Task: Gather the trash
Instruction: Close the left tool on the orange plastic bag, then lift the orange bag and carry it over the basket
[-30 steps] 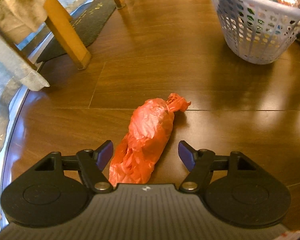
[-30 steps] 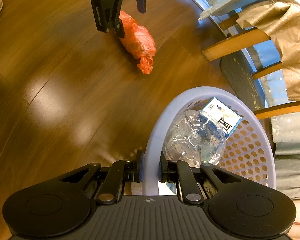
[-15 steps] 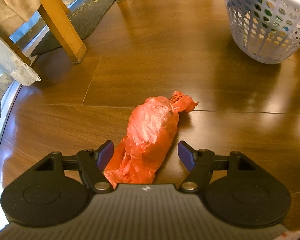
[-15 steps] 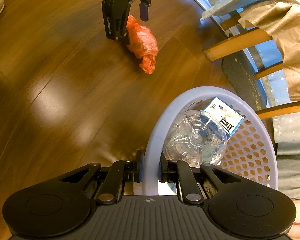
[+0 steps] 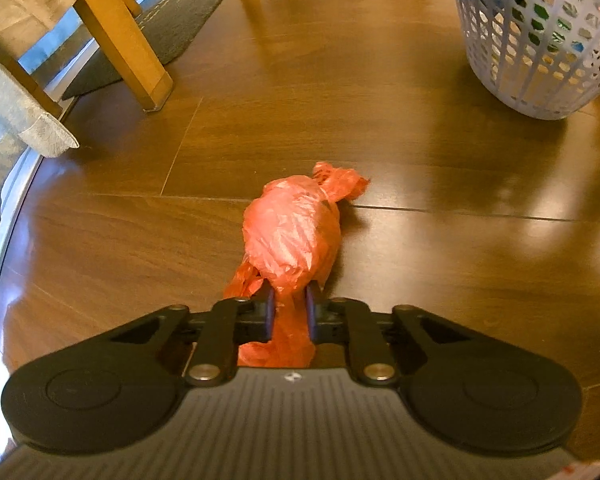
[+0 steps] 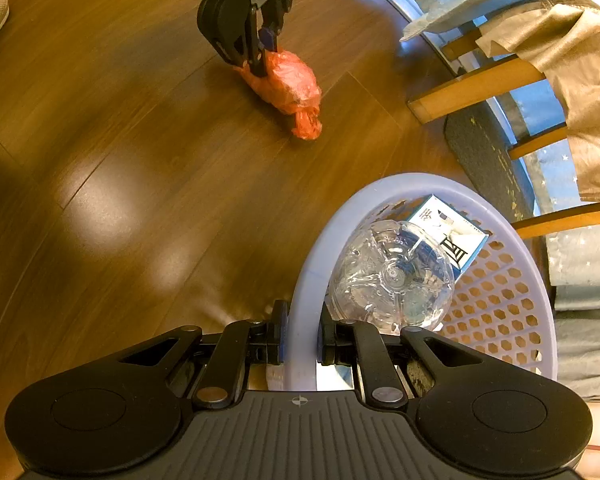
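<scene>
Orange plastic bag (image 5: 292, 236) lies on the wooden floor (image 5: 420, 288), its near end pinched by the left gripper (image 5: 290, 314), whose jaws have just closed on it. The right gripper (image 6: 300, 340) clamps the rim of the laundry basket (image 6: 512, 320), holding a clear bottle (image 6: 388, 276). A straight lift before swinging across looks wisest, since thin film may slip.

Wood floor (image 5: 300, 80); chair leg (image 5: 120, 36) at 10 o'clock, mat (image 5: 172, 28) behind it, tan cloth (image 6: 572, 80) at 2 o'clock.
</scene>
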Action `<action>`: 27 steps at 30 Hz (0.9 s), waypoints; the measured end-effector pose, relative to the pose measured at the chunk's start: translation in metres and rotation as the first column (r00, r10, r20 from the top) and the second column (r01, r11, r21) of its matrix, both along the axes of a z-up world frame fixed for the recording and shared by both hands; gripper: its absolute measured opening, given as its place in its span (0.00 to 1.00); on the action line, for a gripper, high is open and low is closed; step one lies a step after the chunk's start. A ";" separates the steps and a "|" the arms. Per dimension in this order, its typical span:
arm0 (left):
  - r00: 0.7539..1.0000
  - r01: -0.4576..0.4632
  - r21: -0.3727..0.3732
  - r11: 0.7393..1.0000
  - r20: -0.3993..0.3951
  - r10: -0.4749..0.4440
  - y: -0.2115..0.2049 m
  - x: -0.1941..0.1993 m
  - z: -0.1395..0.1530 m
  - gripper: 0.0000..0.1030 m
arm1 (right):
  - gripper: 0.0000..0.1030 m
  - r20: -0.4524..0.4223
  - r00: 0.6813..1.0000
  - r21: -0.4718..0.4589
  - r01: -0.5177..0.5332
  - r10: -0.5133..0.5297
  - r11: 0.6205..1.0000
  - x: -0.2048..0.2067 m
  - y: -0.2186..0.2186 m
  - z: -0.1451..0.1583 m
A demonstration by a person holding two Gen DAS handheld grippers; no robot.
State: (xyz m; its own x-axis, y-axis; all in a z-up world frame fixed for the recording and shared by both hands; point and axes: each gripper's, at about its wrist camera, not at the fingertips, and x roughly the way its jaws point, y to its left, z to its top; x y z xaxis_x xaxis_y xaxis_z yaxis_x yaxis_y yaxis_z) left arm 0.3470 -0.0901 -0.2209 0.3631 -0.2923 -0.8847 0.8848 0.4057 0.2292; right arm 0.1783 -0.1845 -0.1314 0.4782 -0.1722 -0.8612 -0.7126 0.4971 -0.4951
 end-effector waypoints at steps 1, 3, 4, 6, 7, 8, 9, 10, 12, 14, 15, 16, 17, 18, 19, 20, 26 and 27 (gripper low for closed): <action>1.000 -0.006 -0.002 1.000 0.000 0.006 0.001 -0.001 0.001 0.09 | 0.10 0.000 1.000 0.001 0.001 -0.001 1.000 0.000 0.000 0.000; 1.000 -0.022 -0.011 1.000 -0.012 0.022 0.004 0.000 0.006 0.09 | 0.10 0.000 1.000 0.003 0.002 -0.002 1.000 0.000 0.000 0.000; 0.999 -0.033 -0.018 0.999 -0.022 0.033 0.006 0.000 0.009 0.09 | 0.10 -0.002 1.000 0.005 0.002 -0.002 1.000 0.000 0.000 0.000; 0.999 -0.045 -0.025 0.999 -0.027 0.045 0.009 0.000 0.015 0.08 | 0.10 -0.003 1.000 0.007 0.004 -0.004 1.000 0.001 -0.001 0.000; 0.998 -0.051 -0.031 0.998 -0.031 0.050 0.010 -0.001 0.018 0.08 | 0.10 -0.002 1.000 0.007 0.005 -0.005 1.000 0.001 -0.001 0.000; 0.998 -0.058 -0.038 0.998 -0.035 0.057 0.012 -0.002 0.023 0.08 | 0.10 -0.002 1.000 0.007 0.005 -0.005 1.000 0.001 -0.001 0.001; 0.997 -0.064 -0.045 0.997 -0.038 0.063 0.013 -0.003 0.028 0.08 | 0.10 -0.001 1.000 0.007 0.005 -0.005 1.000 0.001 -0.001 0.001; 0.997 -0.069 -0.053 0.996 -0.041 0.067 0.014 -0.003 0.033 0.08 | 0.10 0.000 1.000 0.007 0.005 -0.005 1.000 0.001 -0.001 0.001; 0.996 -0.079 -0.072 0.994 -0.044 0.076 0.015 -0.005 0.044 0.08 | 0.10 0.000 1.000 0.008 0.007 -0.007 1.000 0.001 -0.003 0.001; 0.994 -0.098 -0.100 0.990 -0.056 0.093 0.015 -0.007 0.057 0.08 | 0.10 0.001 1.000 0.006 0.006 -0.006 1.000 0.000 -0.003 0.001; 0.994 -0.099 -0.107 0.989 -0.055 0.094 0.014 -0.009 0.062 0.08 | 0.10 0.001 1.000 0.006 0.005 -0.005 1.000 -0.001 -0.004 0.001; 0.994 -0.096 -0.113 0.989 -0.053 0.091 0.012 -0.011 0.068 0.08 | 0.10 0.001 1.000 0.005 0.003 -0.003 1.000 -0.002 -0.004 0.001; 0.995 -0.088 -0.119 0.989 -0.051 0.083 0.011 -0.014 0.075 0.08 | 0.10 0.001 1.000 0.004 0.002 -0.002 1.000 -0.003 -0.004 0.001; 0.996 -0.082 -0.125 0.989 -0.046 0.077 0.010 -0.017 0.081 0.08 | 0.10 -0.001 1.000 0.005 0.000 0.000 1.000 -0.004 -0.005 0.001; 0.996 -0.081 -0.131 0.988 -0.043 0.076 0.009 -0.019 0.088 0.08 | 0.10 -0.002 1.000 0.005 -0.001 0.001 1.000 -0.005 -0.005 0.000; 0.996 -0.080 -0.140 0.987 -0.045 0.074 0.008 -0.022 0.096 0.08 | 0.10 -0.001 1.000 0.006 -0.003 0.003 1.000 -0.007 -0.005 0.000; 0.998 -0.061 -0.171 0.983 -0.032 0.056 0.006 -0.039 0.132 0.08 | 0.10 0.000 1.000 0.018 -0.010 0.010 1.000 -0.012 -0.007 0.002; 0.998 -0.059 -0.175 0.983 -0.031 0.054 0.006 -0.042 0.138 0.08 | 0.10 0.000 1.000 0.022 -0.011 0.011 1.000 -0.014 -0.006 0.003</action>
